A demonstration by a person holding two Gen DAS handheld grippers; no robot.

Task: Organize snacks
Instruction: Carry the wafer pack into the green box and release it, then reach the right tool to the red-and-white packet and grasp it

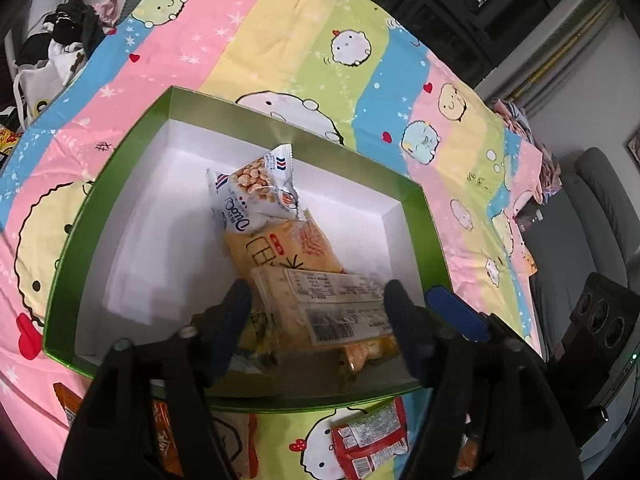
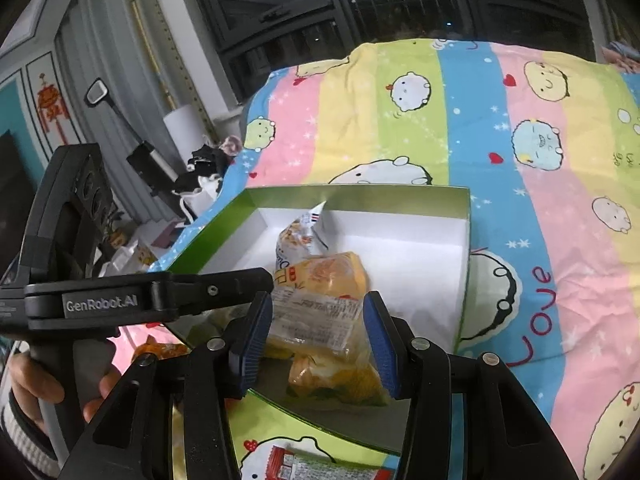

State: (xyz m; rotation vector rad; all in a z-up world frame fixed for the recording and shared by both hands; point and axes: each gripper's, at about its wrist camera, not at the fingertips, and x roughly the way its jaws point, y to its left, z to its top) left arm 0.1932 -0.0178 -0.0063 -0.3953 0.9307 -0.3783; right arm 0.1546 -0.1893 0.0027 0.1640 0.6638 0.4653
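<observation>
Inside one green box (image 1: 120, 184) on the bed (image 1: 280, 40), at least three snack packets are piled. Both grippers, left (image 1: 316, 304) and right (image 2: 318, 332), hang spread apart, empty, flanking the clear labelled packet (image 1: 332, 304).

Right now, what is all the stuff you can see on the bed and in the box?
box: one, green outside, white inside, open, on the bedspread
bedspread: one, pastel stripes with cartoon faces, under the box
peanut bag: one, white and blue, in the box
yellow packets: at least two, in the box, overlapping
clear labelled packet: one, pale, on top of the yellow packets
red packet: one, on the bedspread outside the box
orange packet: one, outside the box, partly hidden
left gripper: black, open over the box
right gripper: blue pads, open around the packets
</observation>
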